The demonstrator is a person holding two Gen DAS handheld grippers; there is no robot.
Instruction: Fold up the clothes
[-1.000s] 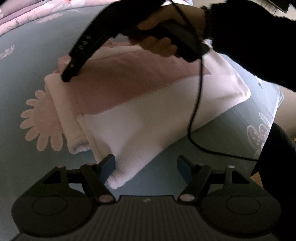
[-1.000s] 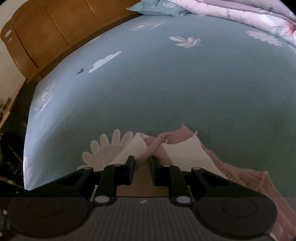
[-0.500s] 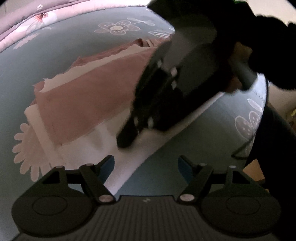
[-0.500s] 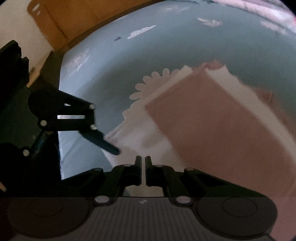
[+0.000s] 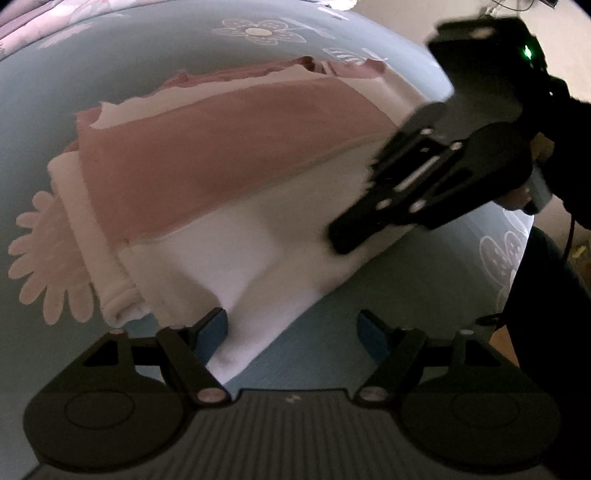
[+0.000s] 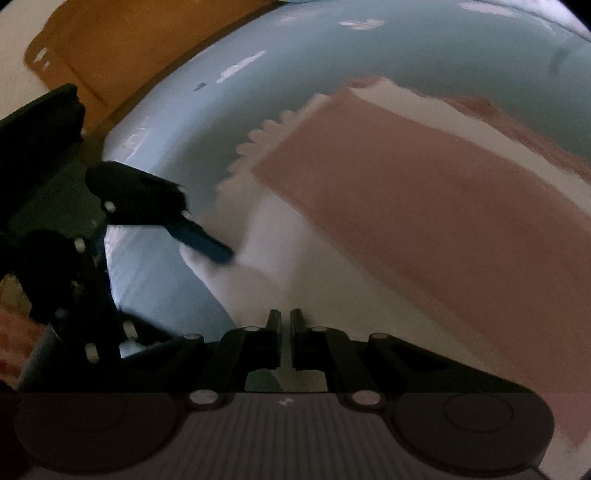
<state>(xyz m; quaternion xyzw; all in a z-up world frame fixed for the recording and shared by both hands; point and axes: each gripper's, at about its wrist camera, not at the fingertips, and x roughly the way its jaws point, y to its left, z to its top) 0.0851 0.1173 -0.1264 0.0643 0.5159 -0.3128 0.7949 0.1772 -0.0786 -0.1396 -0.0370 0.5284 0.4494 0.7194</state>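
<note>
A folded pink and white garment (image 5: 221,155) lies flat on the blue bed sheet (image 5: 147,48). My left gripper (image 5: 293,326) is open low over the garment's near white corner (image 5: 240,347), which lies beside its left finger, with no pad pressing on it. My right gripper (image 5: 340,240) is shut and empty, its tips just above the white part on the right. In the right wrist view the right gripper (image 6: 285,317) hovers over the garment (image 6: 424,206) with nothing between its jaws. There the left gripper's blue finger pad (image 6: 207,242) rests by the white corner.
The sheet carries a large pale flower print (image 5: 48,266) beside the garment's left end. A pink quilt (image 5: 37,14) lies at the far side. A wooden bed board (image 6: 129,44) stands beyond the mattress. The person's dark sleeve (image 5: 569,96) and a cable hang at the bed's right edge.
The right gripper let go of the garment's far left corner, shut empty and swung across to the right over the white part. The left gripper stayed open near the white corner.
</note>
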